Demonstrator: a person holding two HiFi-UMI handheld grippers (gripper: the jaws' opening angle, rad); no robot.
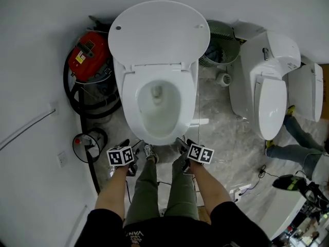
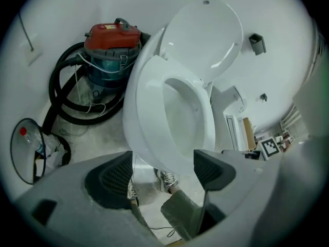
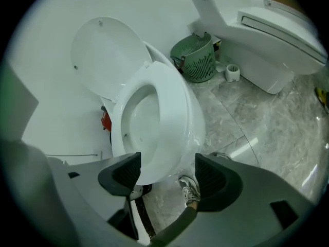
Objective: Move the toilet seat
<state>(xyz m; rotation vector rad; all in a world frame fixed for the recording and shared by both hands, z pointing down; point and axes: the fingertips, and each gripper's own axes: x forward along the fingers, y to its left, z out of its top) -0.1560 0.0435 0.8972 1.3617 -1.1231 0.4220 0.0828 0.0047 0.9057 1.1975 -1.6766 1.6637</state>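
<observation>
On the left gripper [image 2: 162, 174] the fingers [image 2: 109, 181] were released, standing apart with nothing clasped. Through the gap showed the front of the toilet and the person's shoe [image 2: 168, 179] on the floor. The right gripper [image 3: 169, 176] was likewise unclenched, its fingers [image 3: 218, 181] spread and empty, held near the toilet's front rim but not touching it. The toilet seat [image 1: 131, 94] lay flat on the bowl [image 1: 154, 118], whose drain opening showed at the bottom. The lid [image 1: 158, 32] stood raised against the wall. Right of the toilet stood a green basket [image 1: 222, 42]. Only the head view looked into it, showing something dark blue inside. The right gripper view caught the basket from the side, contents hidden, with a small white holder [image 3: 232, 72] just beside it and a second toilet [image 3: 272, 30], lid shut, beyond. Left of the toilet sat a red vacuum cleaner [image 1: 90, 55] wrapped by a black hose [image 1: 77, 96]. The left gripper view alone showed its teal drum, and also the right gripper's marker cube [image 2: 271, 147], while the right gripper view gave only a red sliver of the cleaner. A round mirror-like disc [image 1: 86, 144] leaned near the wall. Another person's legs [image 1: 295, 148] appeared only in the head view, at the far right.
</observation>
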